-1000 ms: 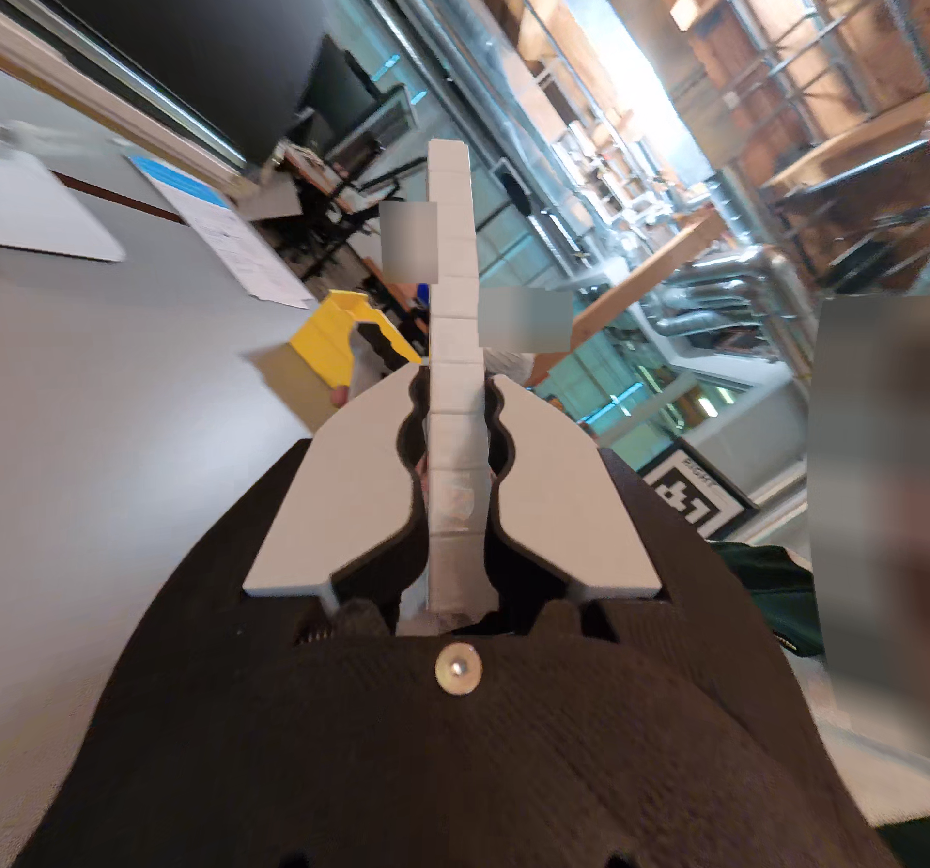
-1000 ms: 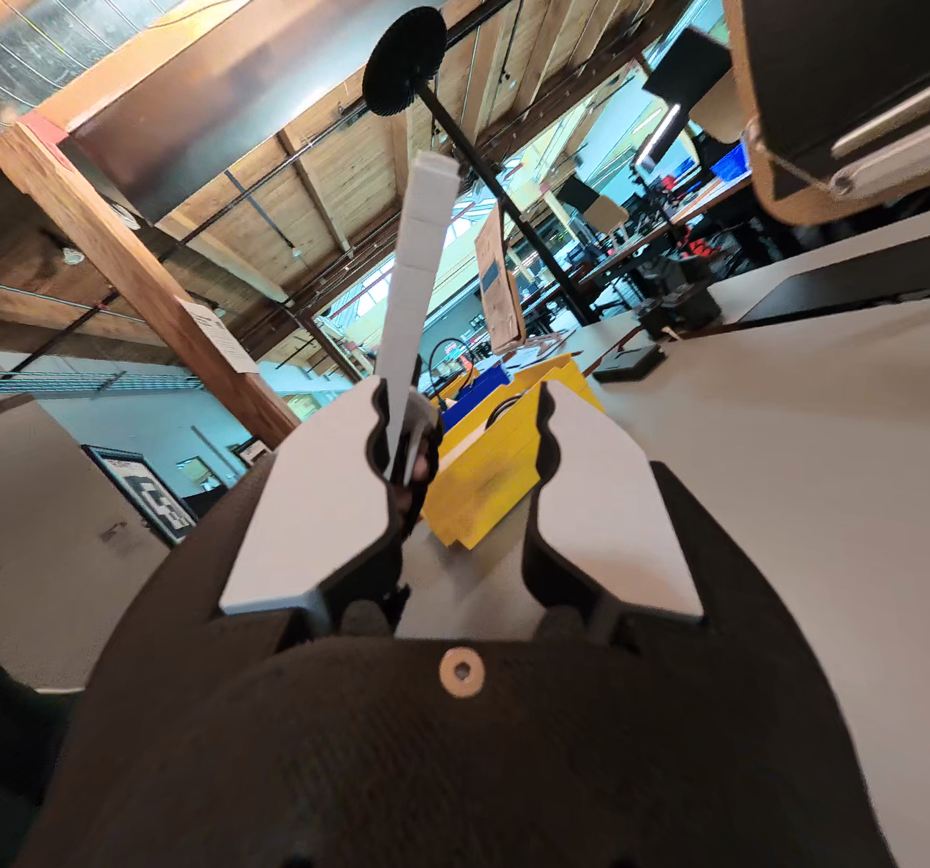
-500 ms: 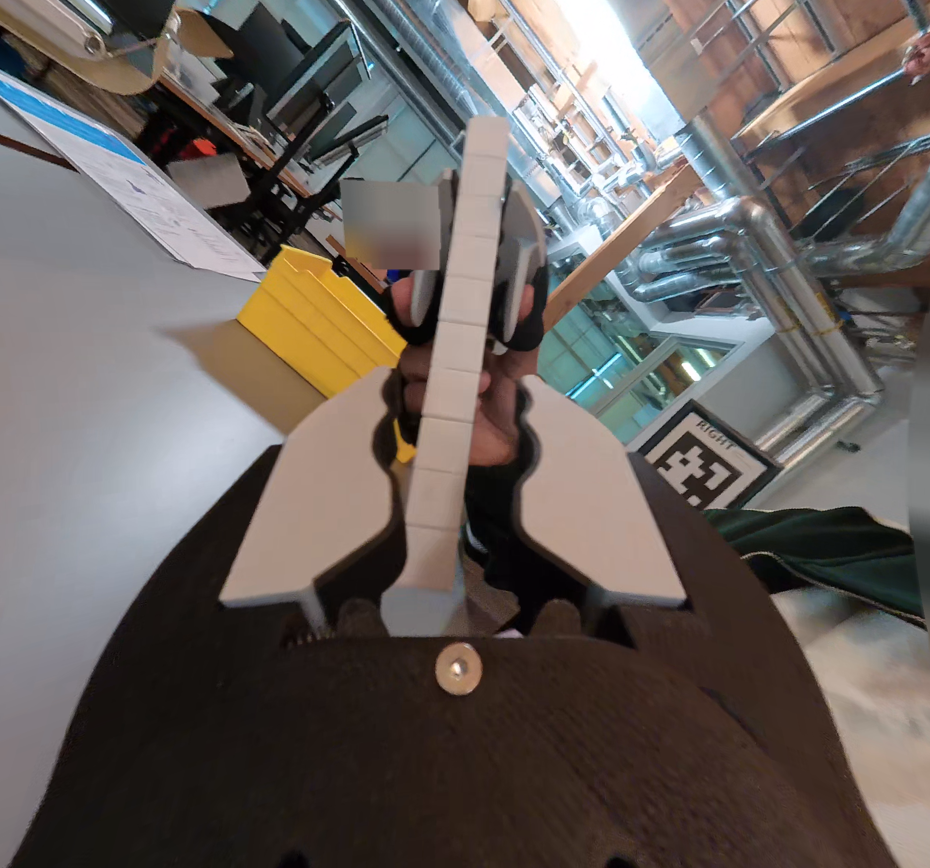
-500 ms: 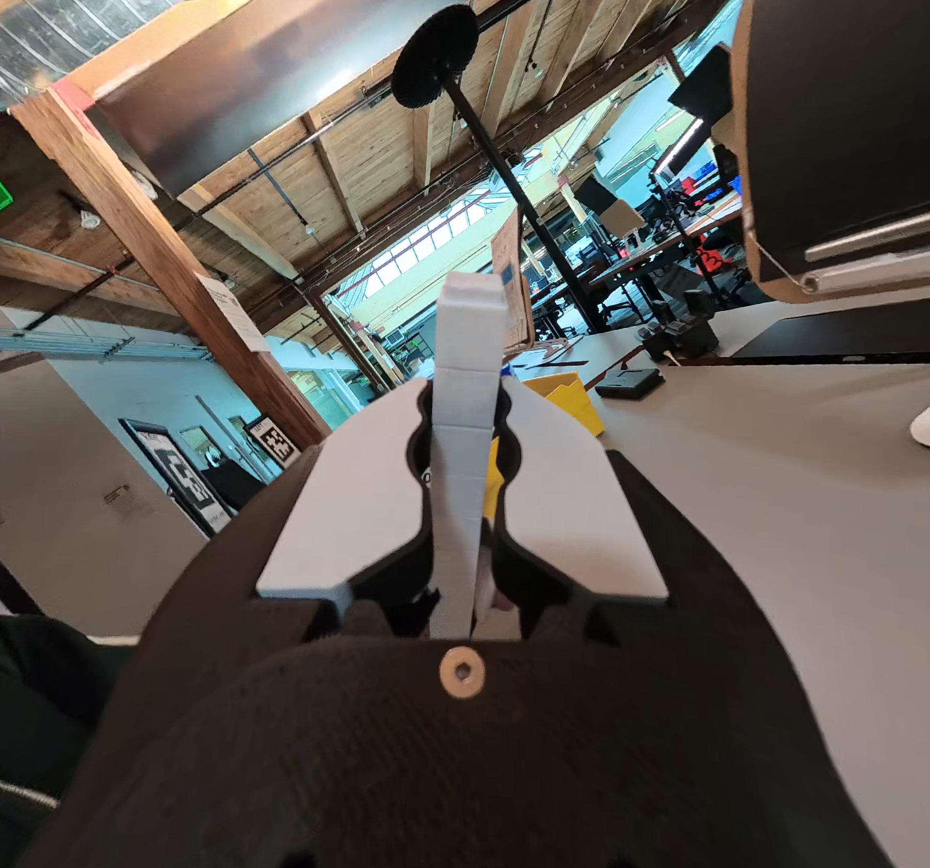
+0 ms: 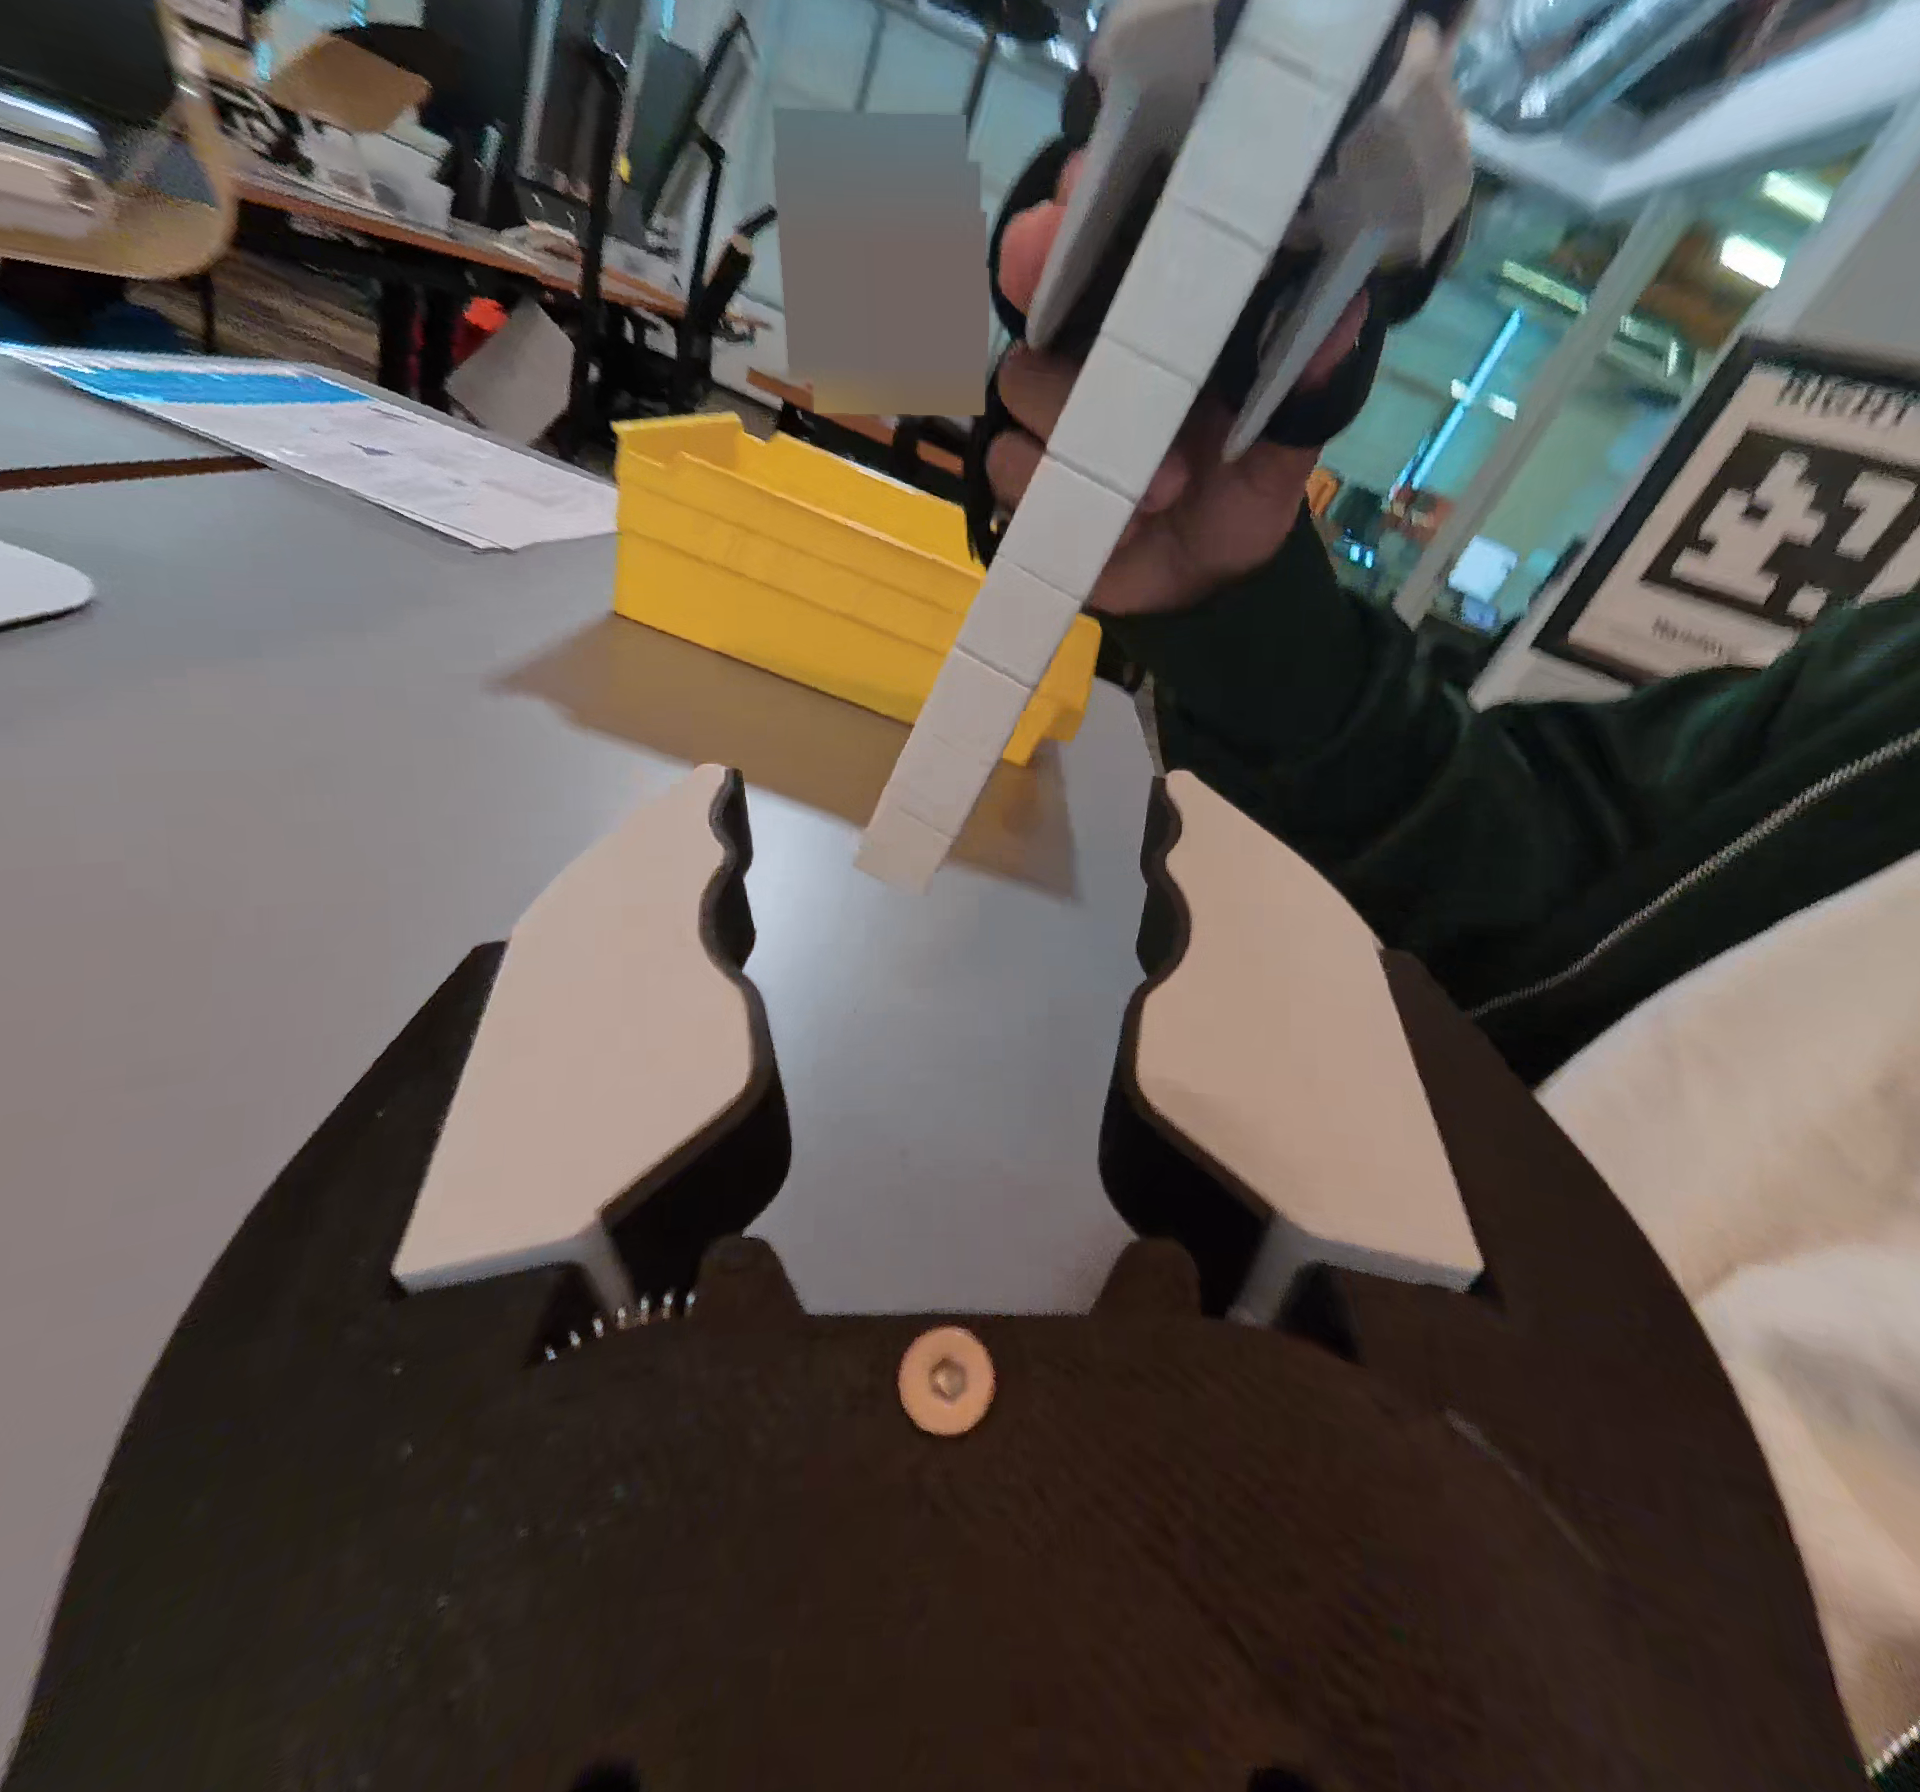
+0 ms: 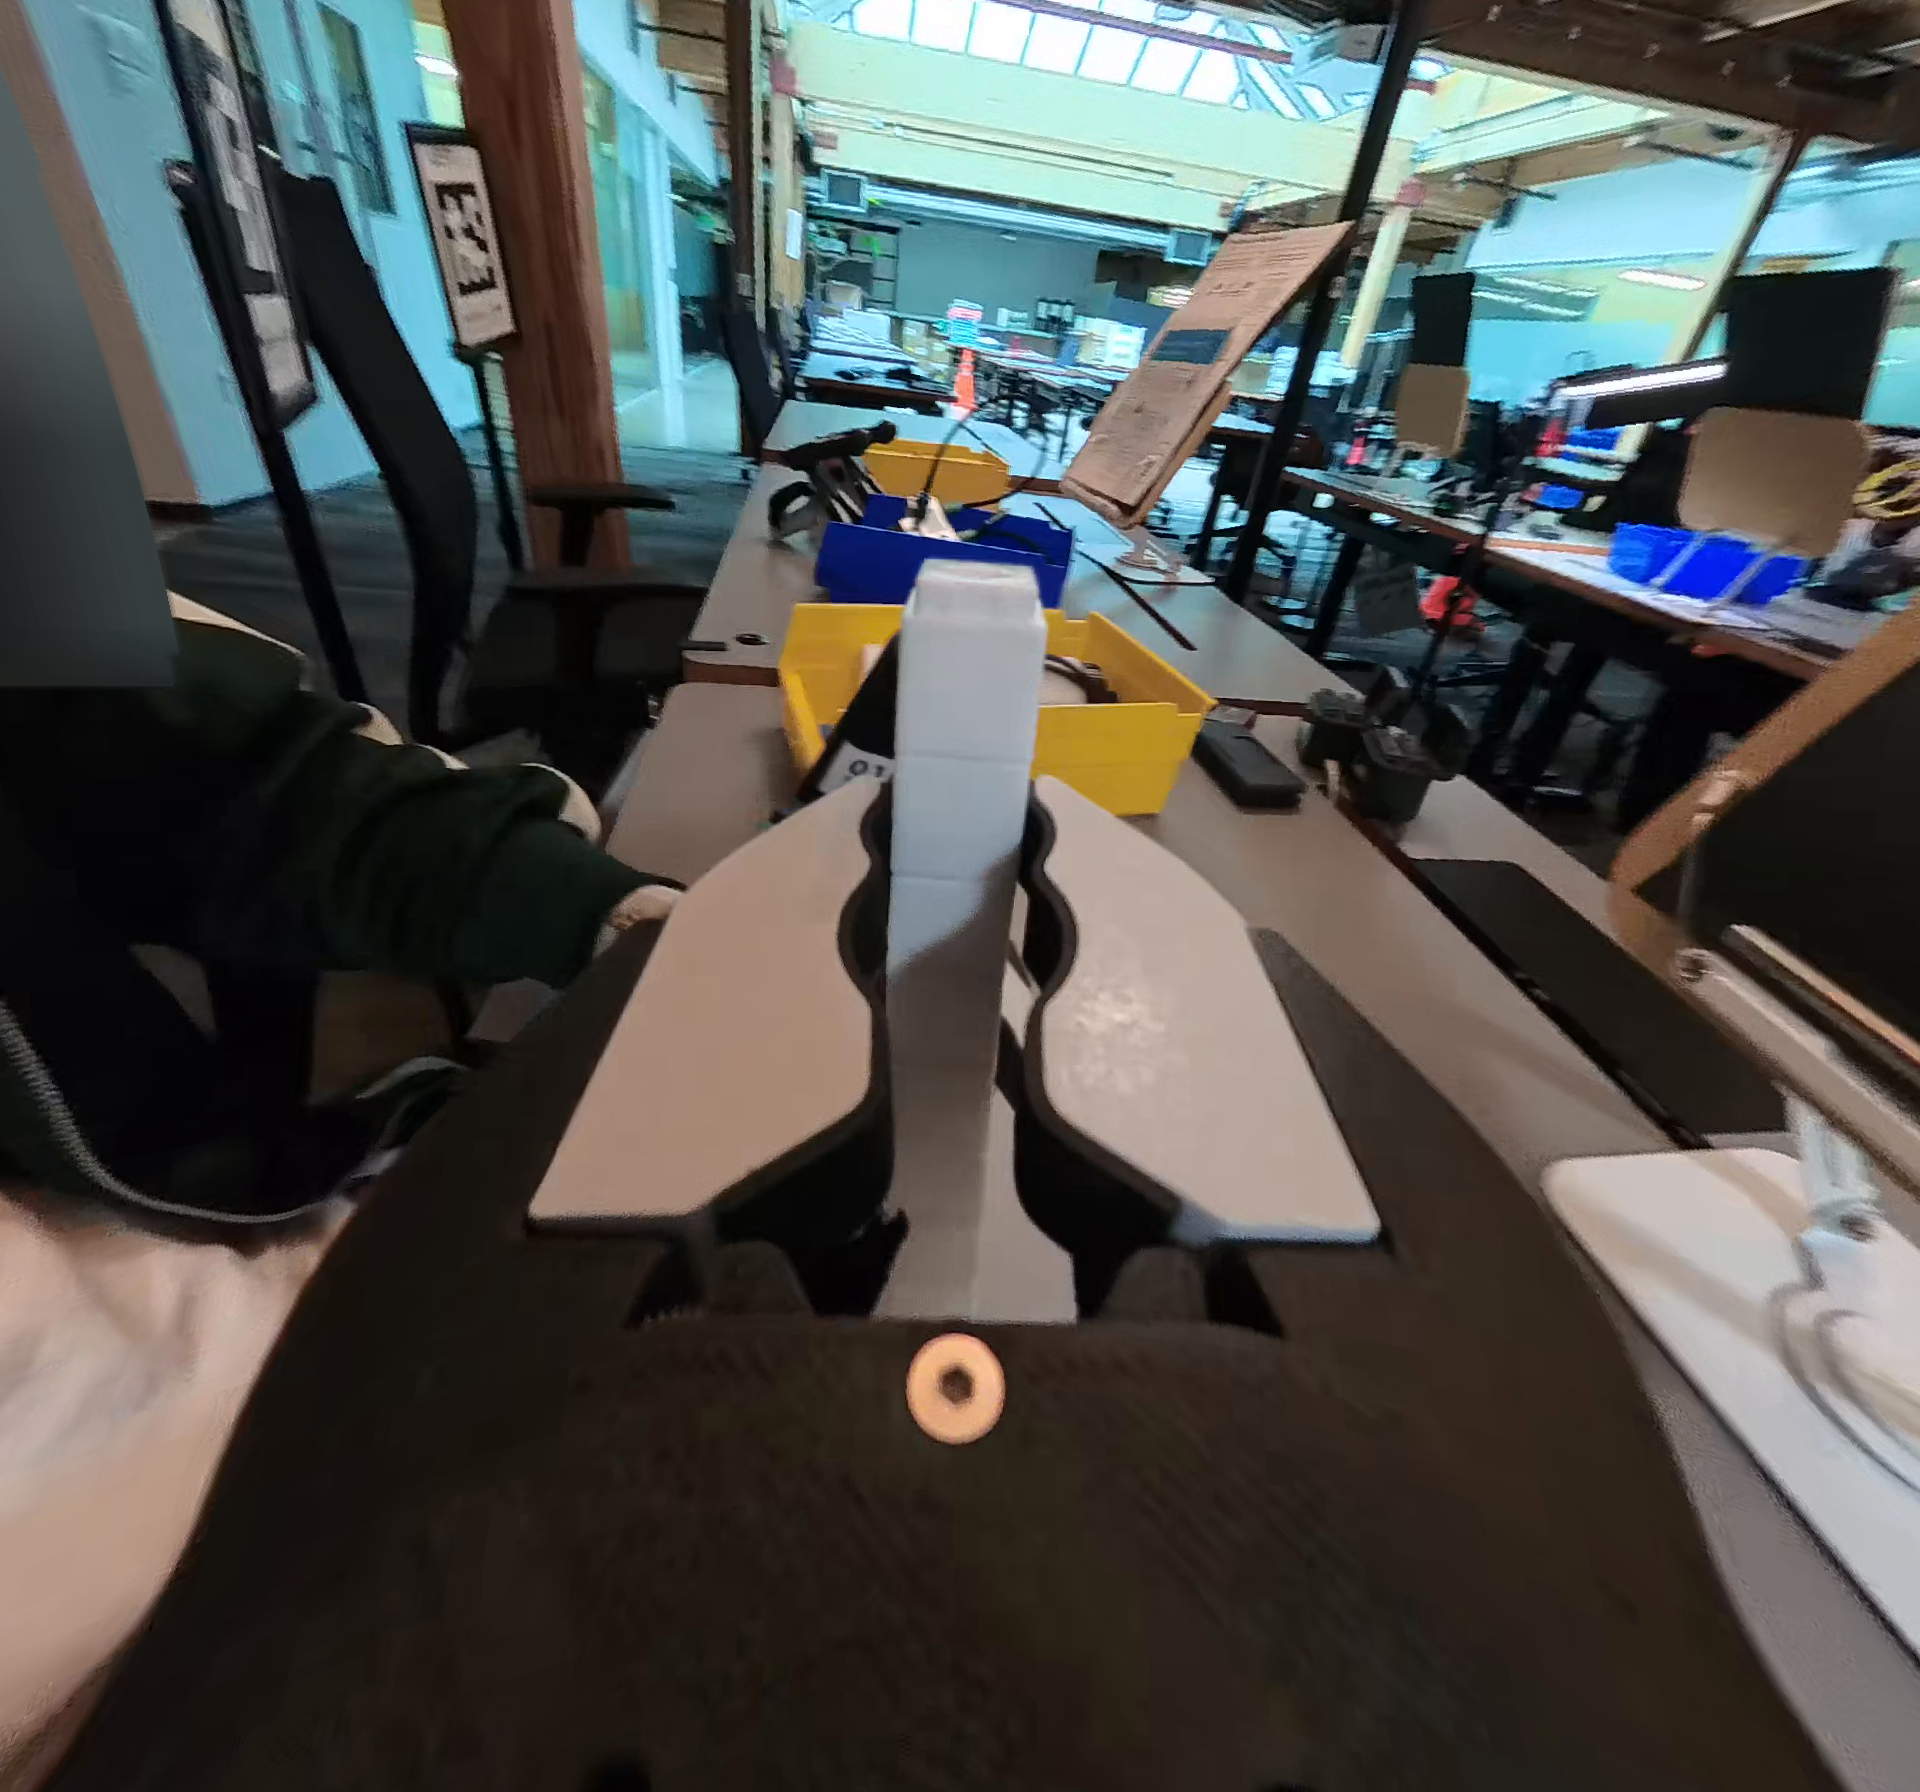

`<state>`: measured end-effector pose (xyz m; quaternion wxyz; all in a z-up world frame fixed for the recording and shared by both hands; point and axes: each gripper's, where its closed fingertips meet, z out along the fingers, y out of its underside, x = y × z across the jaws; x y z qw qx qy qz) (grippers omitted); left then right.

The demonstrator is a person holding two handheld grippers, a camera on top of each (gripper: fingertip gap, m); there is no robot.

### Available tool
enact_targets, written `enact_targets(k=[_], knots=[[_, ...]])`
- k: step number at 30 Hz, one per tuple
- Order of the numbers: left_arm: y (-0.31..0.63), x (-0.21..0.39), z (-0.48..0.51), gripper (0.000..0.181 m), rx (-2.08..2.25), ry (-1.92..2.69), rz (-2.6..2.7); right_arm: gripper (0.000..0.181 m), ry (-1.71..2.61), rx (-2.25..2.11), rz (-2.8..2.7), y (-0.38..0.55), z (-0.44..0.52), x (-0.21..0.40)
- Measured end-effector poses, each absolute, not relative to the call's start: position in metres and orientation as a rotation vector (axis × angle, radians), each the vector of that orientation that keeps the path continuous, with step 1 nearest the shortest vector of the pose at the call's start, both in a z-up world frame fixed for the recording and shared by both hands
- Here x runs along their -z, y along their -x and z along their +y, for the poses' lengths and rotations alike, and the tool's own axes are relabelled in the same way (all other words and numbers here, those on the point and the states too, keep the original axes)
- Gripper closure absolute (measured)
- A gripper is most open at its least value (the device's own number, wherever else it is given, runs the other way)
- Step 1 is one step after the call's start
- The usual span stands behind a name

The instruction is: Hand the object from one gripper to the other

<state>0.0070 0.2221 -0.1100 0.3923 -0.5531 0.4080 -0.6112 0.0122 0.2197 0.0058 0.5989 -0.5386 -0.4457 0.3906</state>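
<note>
Ahead of my left tongs (image 5: 940, 807), in the left wrist view, both fingers stand wide apart with nothing between them, only the grey surface (image 5: 260, 807) showing through the gap. Just beyond their tips hangs the lower end of the white segmented bar (image 5: 1081, 516), tilted so that it rises up and to the right, apart from my left fingers. Higher up, my right tongs (image 5: 1236, 215) clamp the bar from both sides, with my right hand (image 5: 1164, 495) and its dark green sleeve (image 5: 1403, 766) behind them. Farther back on the surface sits a yellow bin (image 5: 790, 558), and a printed sheet (image 5: 343, 433) lies to the left of it. From the right wrist view, my right tongs (image 6: 961, 807) are closed narrowly on the white segmented bar (image 6: 966, 703), which runs straight out between the fingers and sticks up past their tips. Behind it, a yellow bin (image 6: 1122, 745) rests on the surface (image 6: 1351, 911), with a blue bin (image 6: 883, 558) farther off. My dark sleeve (image 6: 364, 869) reaches in at the left.
</note>
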Motion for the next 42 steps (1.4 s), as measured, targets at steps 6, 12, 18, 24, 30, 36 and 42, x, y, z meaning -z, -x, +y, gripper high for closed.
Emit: enact_targets(k=[6, 12, 18, 24, 30, 36, 42], knots=[[-0.028, 0.142, 0.192, 0.113, 1.396, 1.420, 1.330, 0.159, 1.273, -1.053, -1.026, -0.004, 0.216, 0.005], [-0.035, 0.148, 0.184, 0.127, 1.404, 1.410, 1.364, 0.159, 1.260, -1.153, -1.029, 0.005, 0.207, 0.008], [-0.031, 0.150, 0.179, 0.158, 1.402, 1.380, 1.428, 0.159, 1.256, -1.166, -1.022, 0.009, 0.206, 0.009], [-0.030, 0.139, 0.186, 0.158, 1.362, 1.356, 1.374, 0.127, 1.212, -1.115, -0.982, 0.010, 0.210, 0.003], [-0.019, 0.130, 0.202, 0.158, 1.399, 1.367, 1.266, 0.089, 1.222, -0.998, -0.864, -0.004, 0.229, 0.004], [-0.010, 0.132, 0.215, 0.158, 1.316, 1.389, 1.252, 0.108, 1.208, -1.026, -0.596, -0.039, 0.242, 0.050], [-0.009, 0.146, 0.235, 0.158, 1.133, 1.476, 1.197, 0.115, 1.378, -1.009, -0.492, -0.051, 0.273, 0.102]])
